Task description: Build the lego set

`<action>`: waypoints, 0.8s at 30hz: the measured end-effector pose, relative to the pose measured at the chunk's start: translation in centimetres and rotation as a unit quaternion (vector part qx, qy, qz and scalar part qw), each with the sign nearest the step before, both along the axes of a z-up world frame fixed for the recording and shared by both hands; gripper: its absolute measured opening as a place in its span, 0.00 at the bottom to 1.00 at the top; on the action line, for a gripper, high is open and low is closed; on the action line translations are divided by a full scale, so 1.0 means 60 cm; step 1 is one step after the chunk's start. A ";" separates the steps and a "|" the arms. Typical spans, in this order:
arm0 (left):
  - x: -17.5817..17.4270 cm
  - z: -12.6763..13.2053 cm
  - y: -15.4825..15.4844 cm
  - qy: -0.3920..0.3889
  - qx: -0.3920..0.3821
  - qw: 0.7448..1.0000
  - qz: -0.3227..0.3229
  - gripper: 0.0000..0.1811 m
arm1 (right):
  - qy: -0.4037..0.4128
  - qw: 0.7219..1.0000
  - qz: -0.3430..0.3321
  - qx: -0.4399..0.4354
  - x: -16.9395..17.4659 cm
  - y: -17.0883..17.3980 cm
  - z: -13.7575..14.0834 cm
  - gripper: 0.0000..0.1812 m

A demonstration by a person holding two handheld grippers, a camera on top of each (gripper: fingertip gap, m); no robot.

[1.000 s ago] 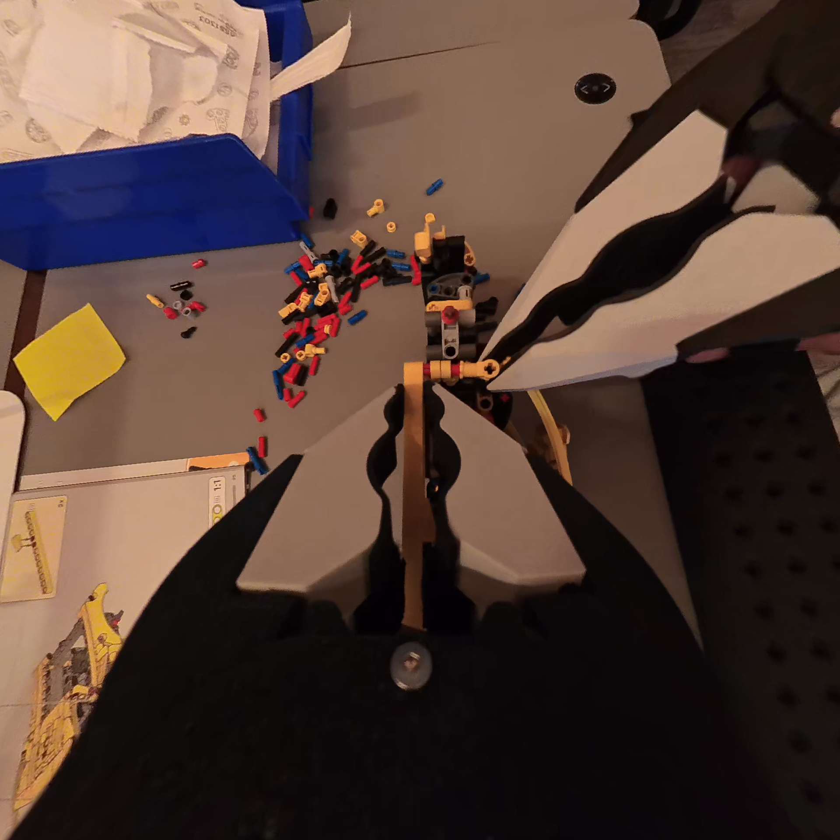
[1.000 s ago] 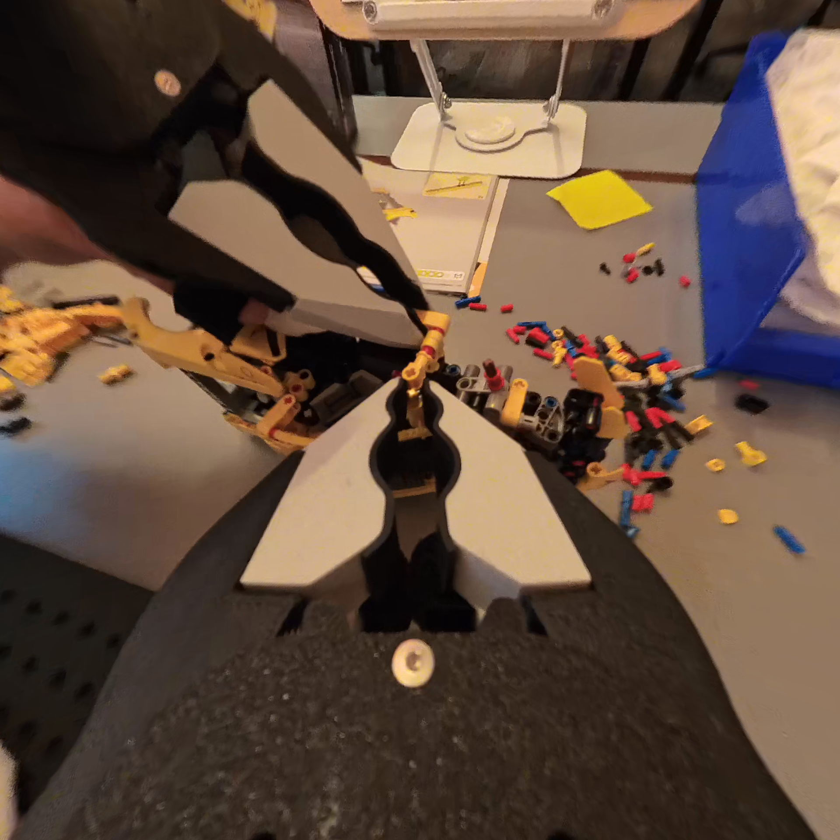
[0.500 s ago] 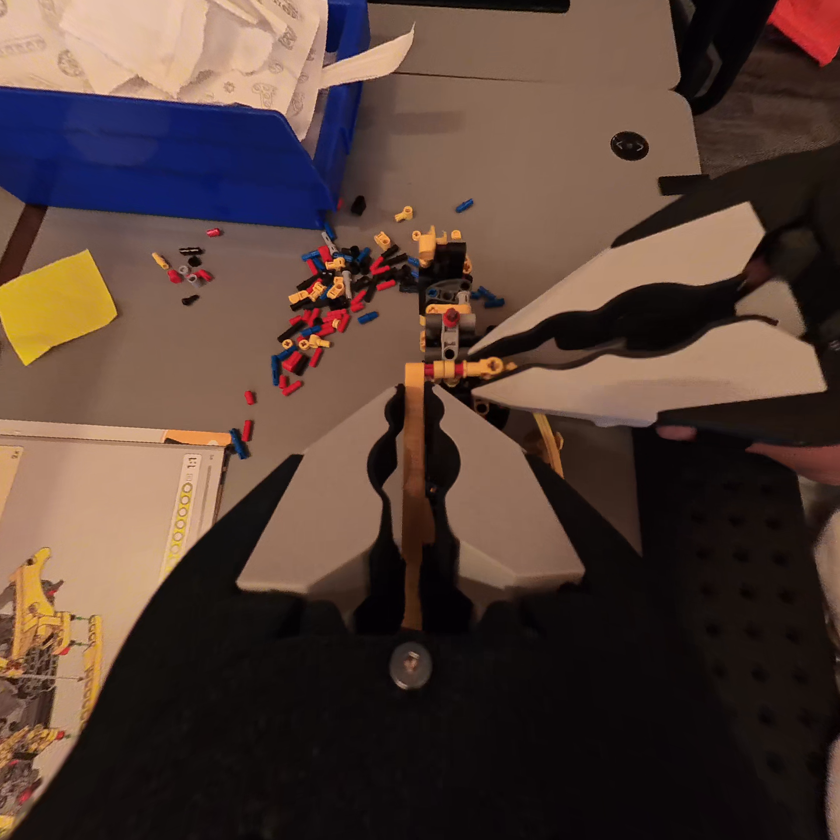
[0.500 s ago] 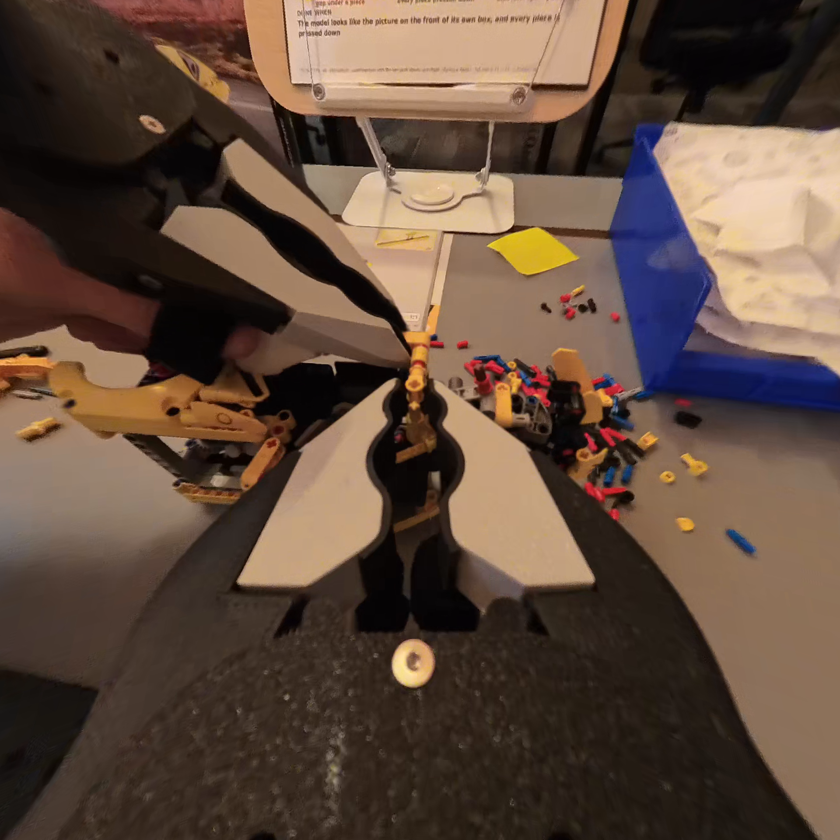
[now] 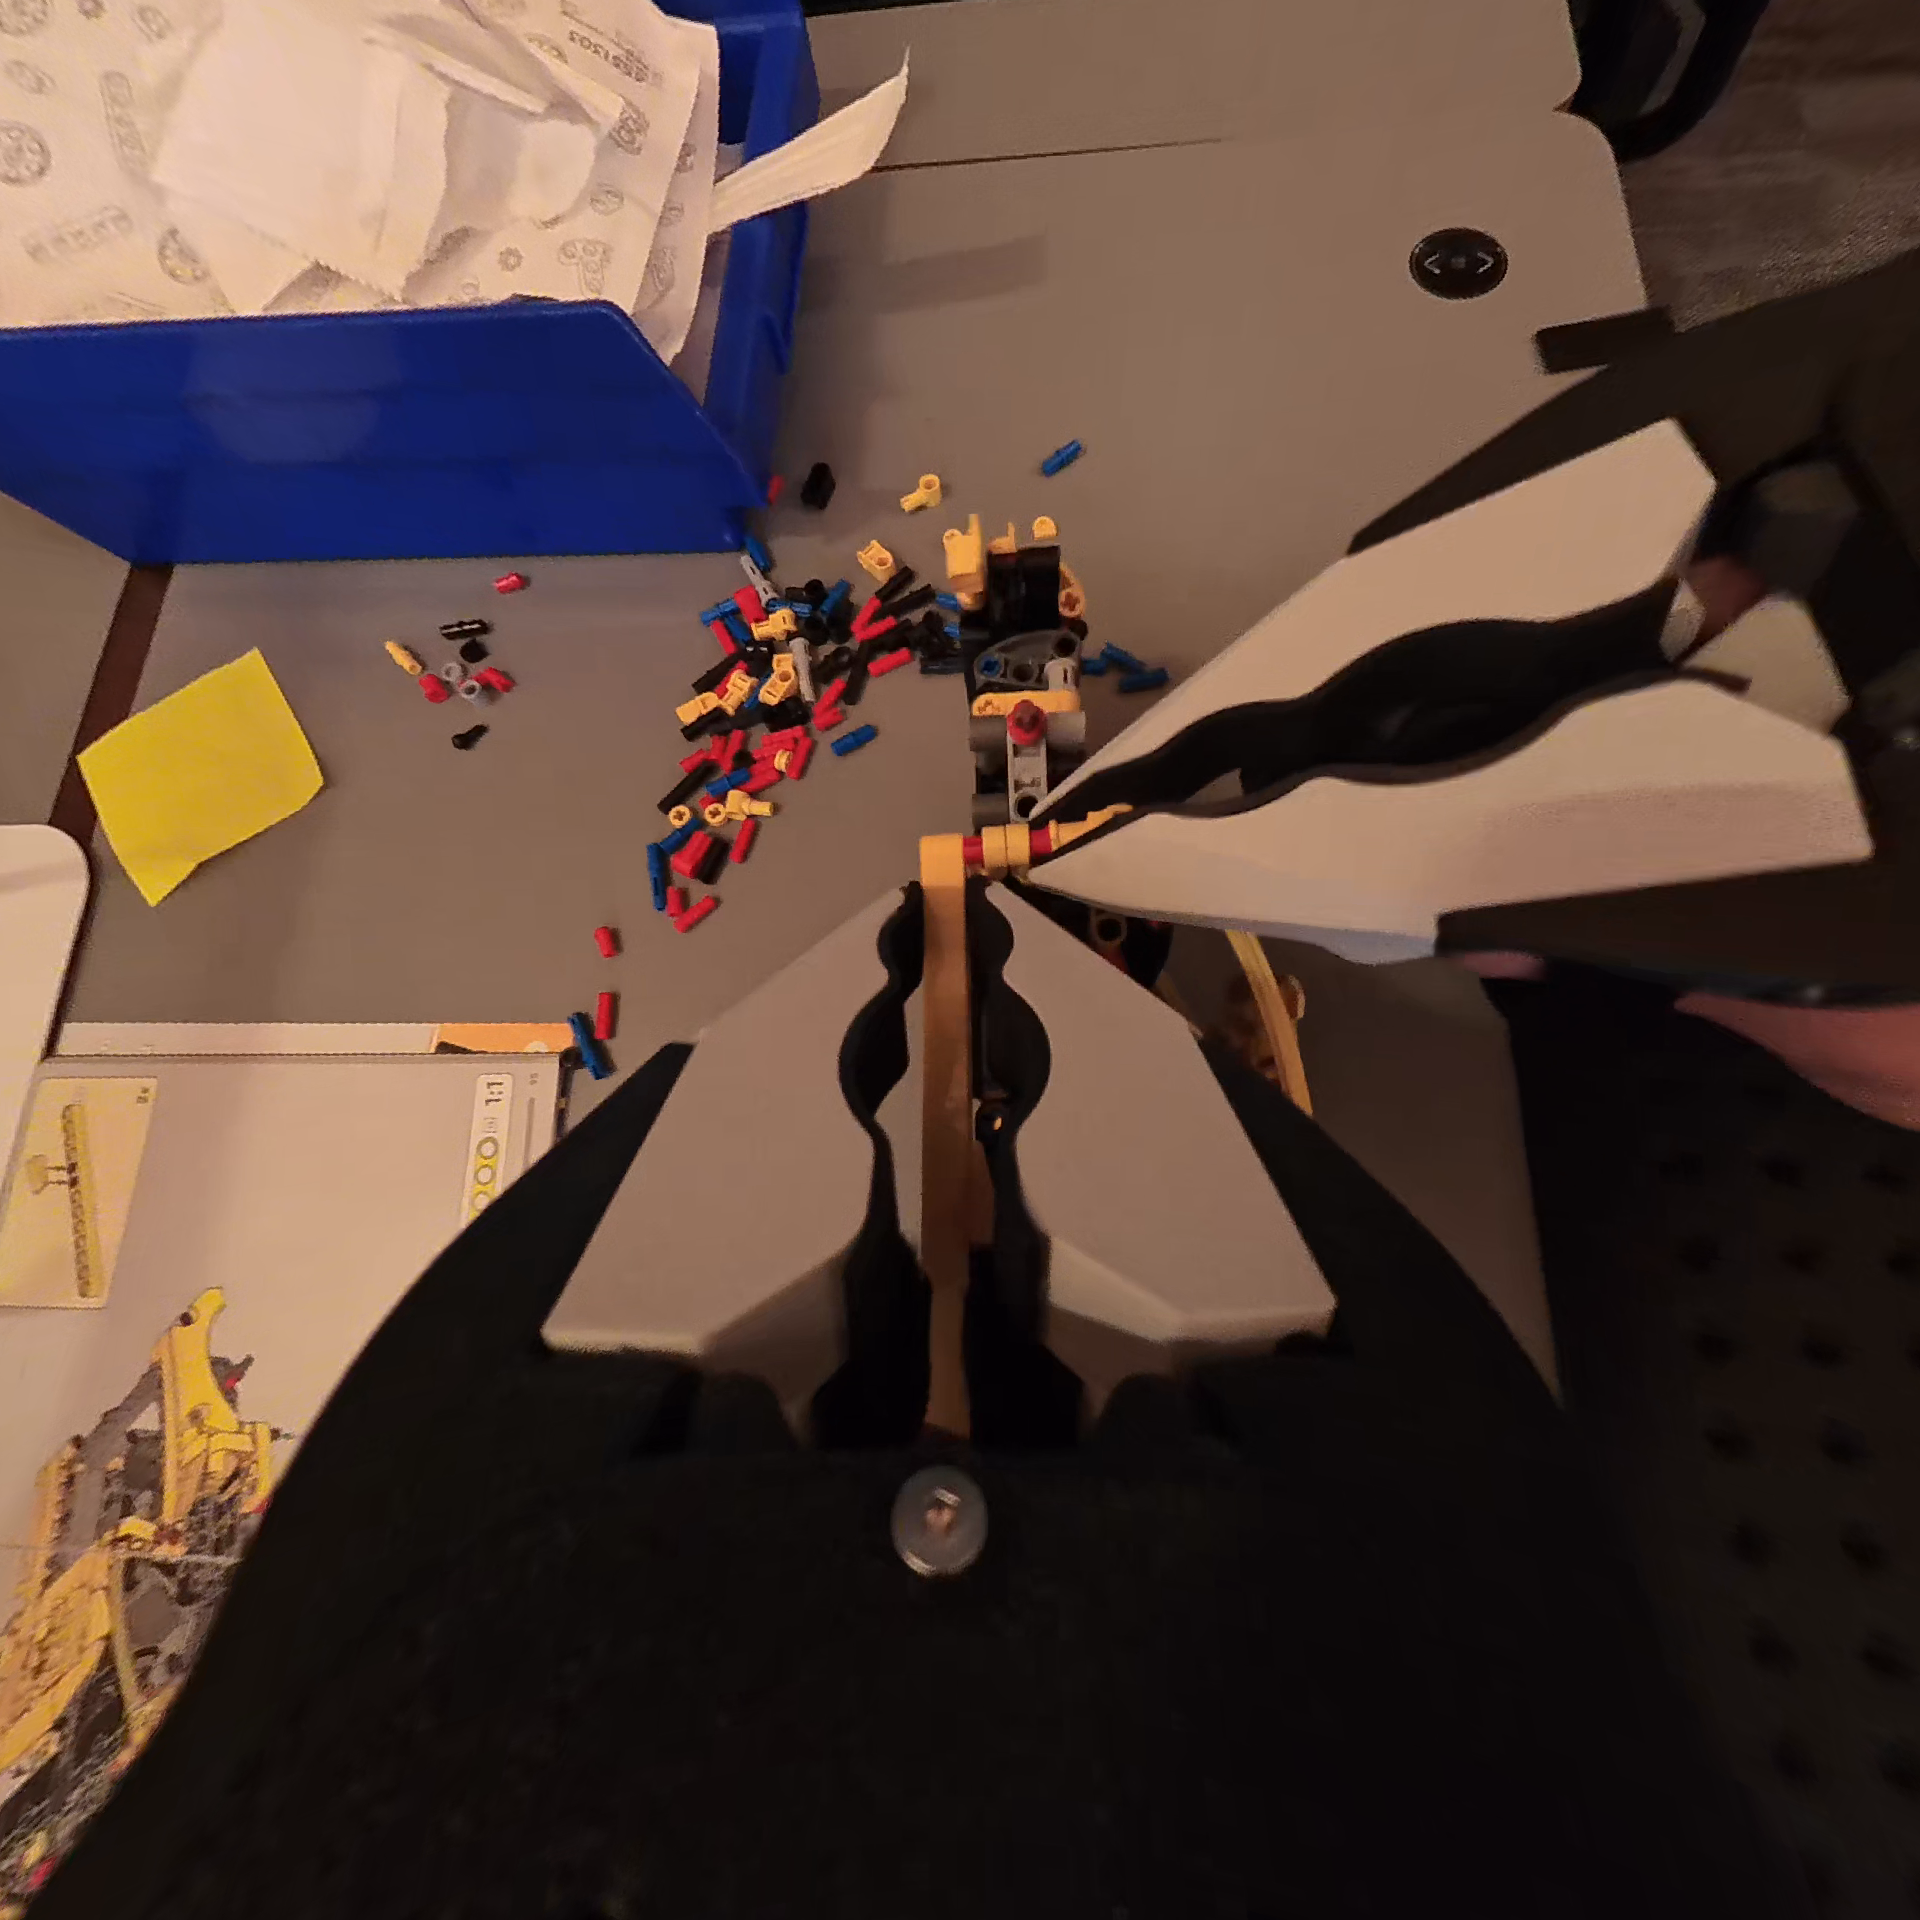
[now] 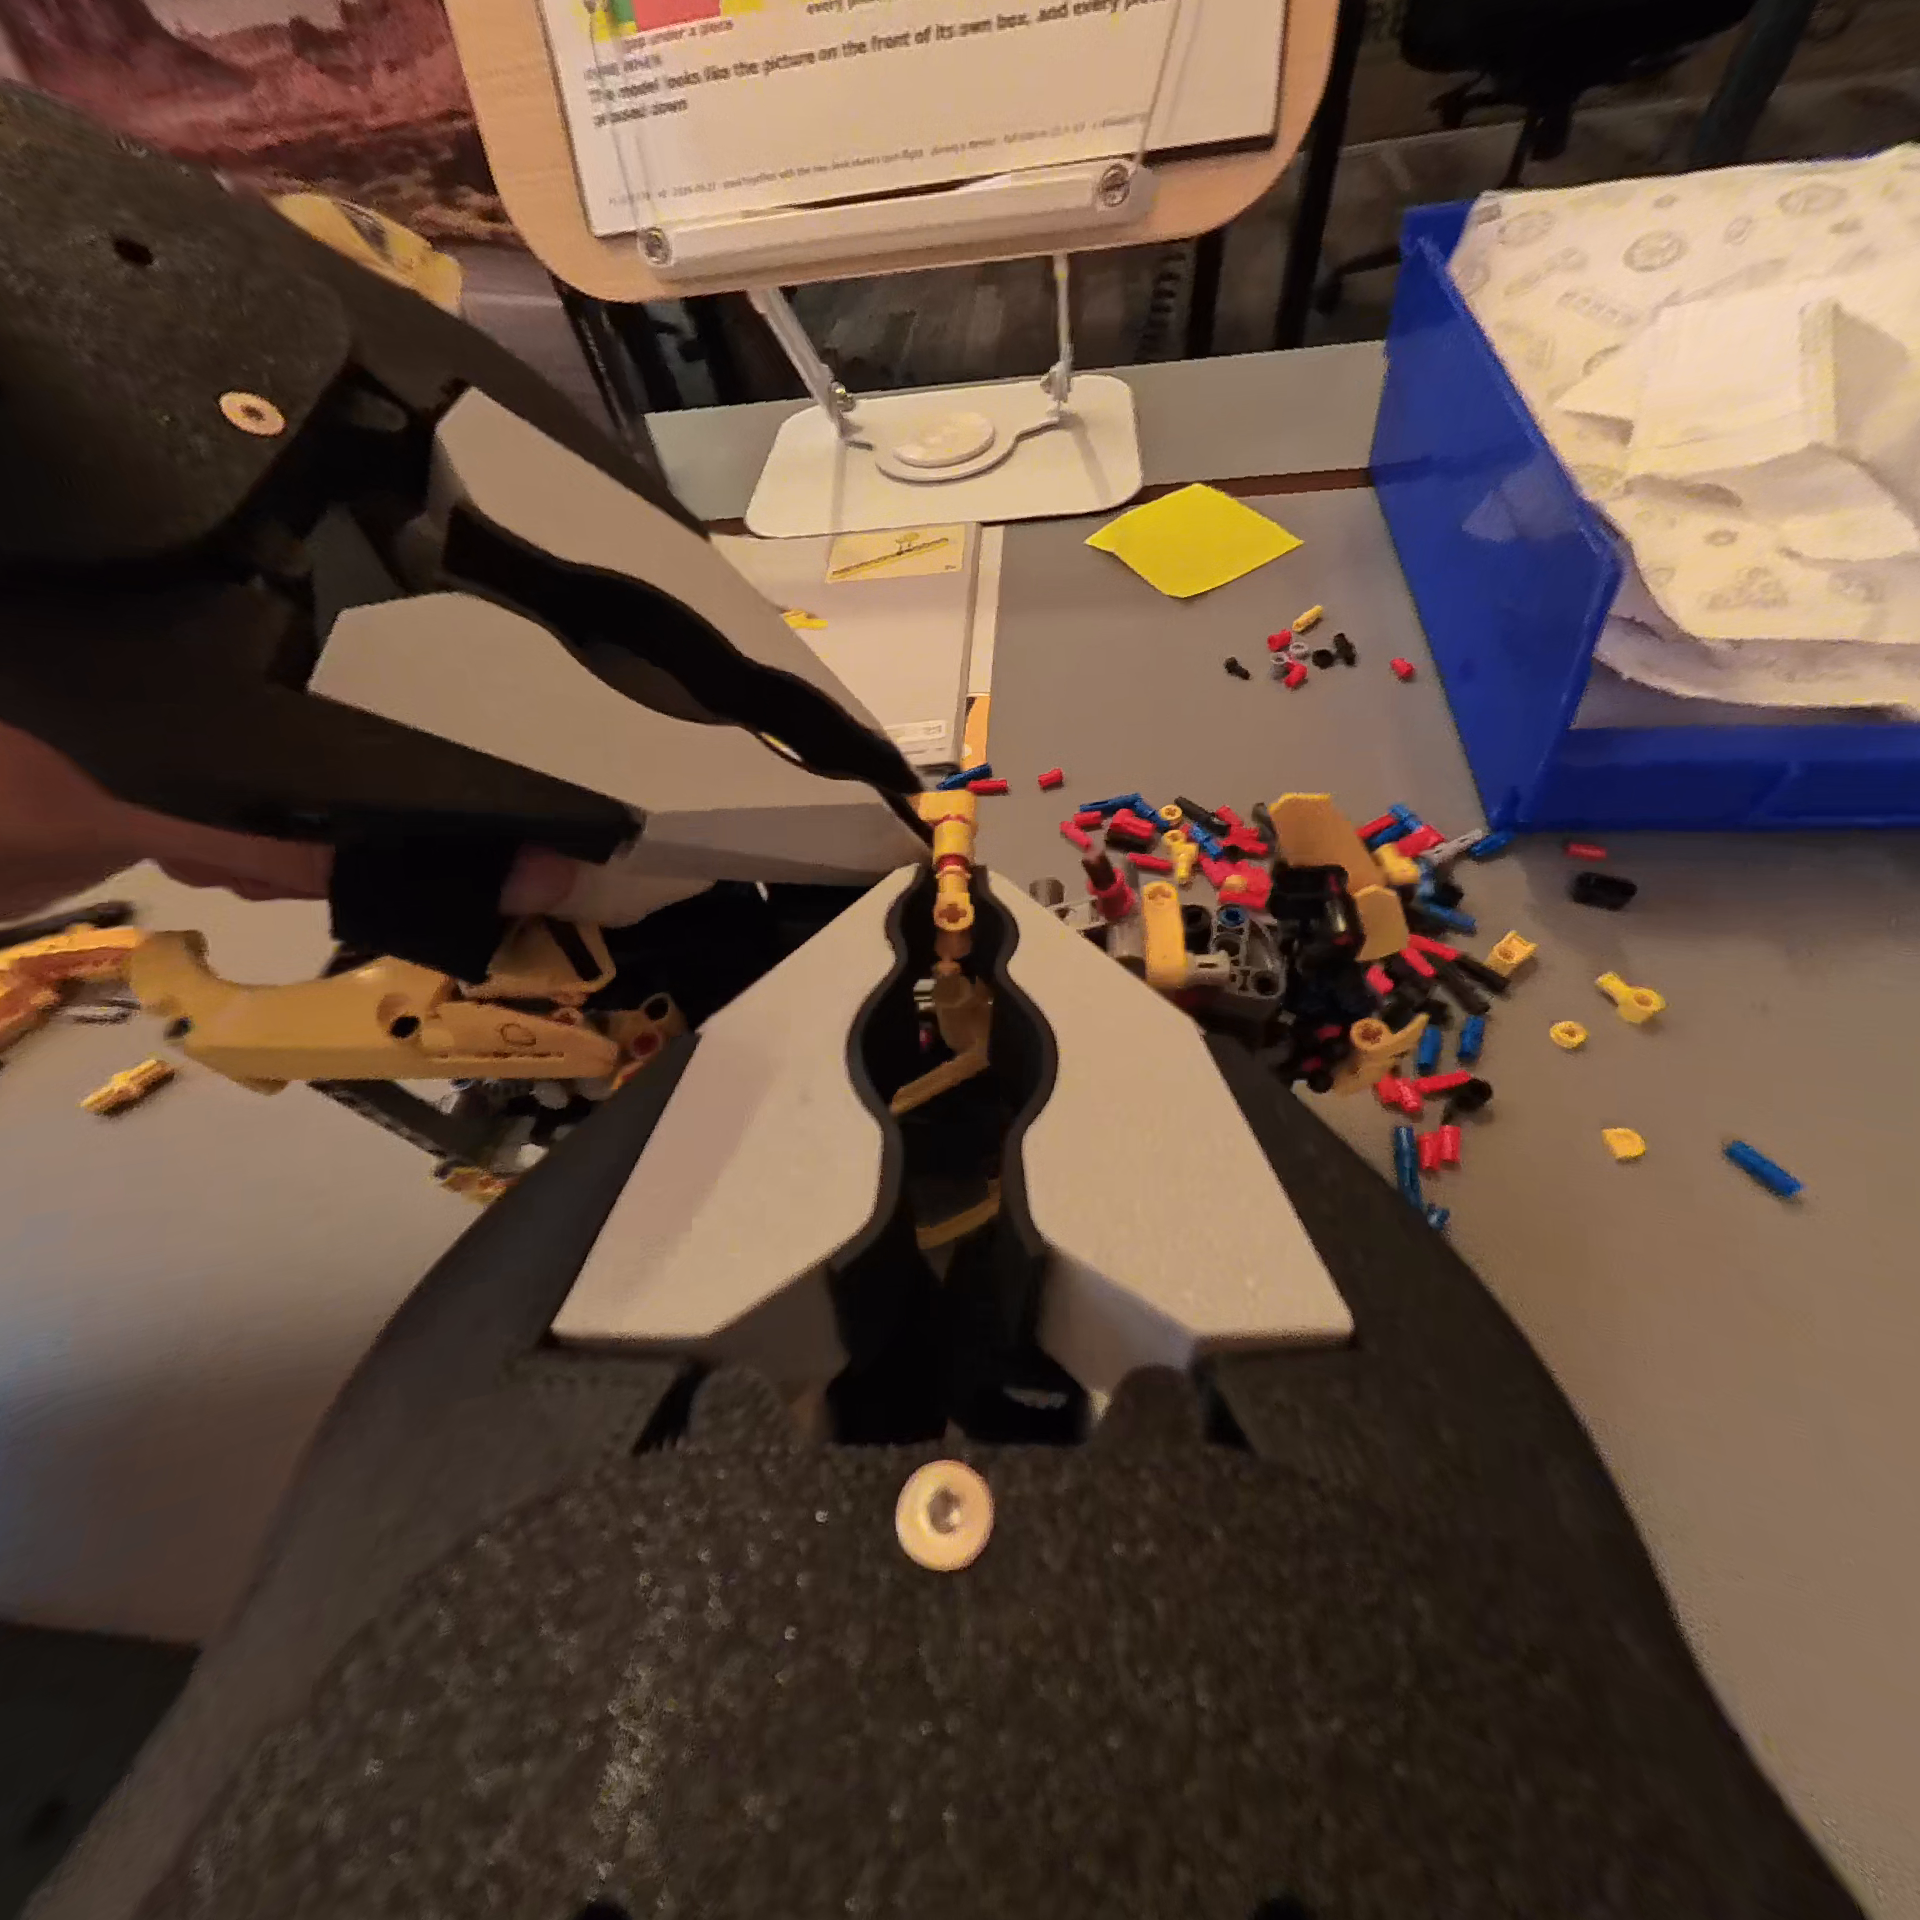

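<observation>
Grey table (image 5: 1195, 343); grippers' grips (partly hidden).

A lab-like workstation: grey desk (image 5: 1195, 343), blue bin (image 6: 1496, 582) of paper, instruction stand (image 6: 935, 457), perforated black mat (image 5: 1745, 1351).

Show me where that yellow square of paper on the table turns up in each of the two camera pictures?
Left wrist view: the yellow paper square lies flat at the left edge, below the blue bin.
Right wrist view: the same square lies upper centre-right, left of the bin.
Shared landmark: the small cluster of loose pieces beside it.
</observation>
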State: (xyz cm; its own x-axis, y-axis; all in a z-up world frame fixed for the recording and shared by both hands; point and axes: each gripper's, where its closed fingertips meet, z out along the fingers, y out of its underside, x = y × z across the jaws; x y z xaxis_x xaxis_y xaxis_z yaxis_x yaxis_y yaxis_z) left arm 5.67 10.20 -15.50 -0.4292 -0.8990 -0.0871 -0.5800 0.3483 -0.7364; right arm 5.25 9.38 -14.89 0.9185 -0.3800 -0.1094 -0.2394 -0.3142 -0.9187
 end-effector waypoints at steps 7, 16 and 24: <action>0.002 0.007 -0.002 -0.004 -0.038 0.999 0.020 0.03 | -0.020 0.997 0.011 -0.068 0.003 -0.004 -0.003 0.02; 0.000 0.006 -0.012 0.006 -0.066 0.998 -0.003 0.03 | -0.065 0.997 0.010 -0.050 0.004 -0.005 -0.002 0.02; 0.001 0.006 -0.013 0.003 -0.045 0.999 -0.001 0.04 | -0.045 0.998 0.010 -0.038 0.006 -0.005 -0.003 0.03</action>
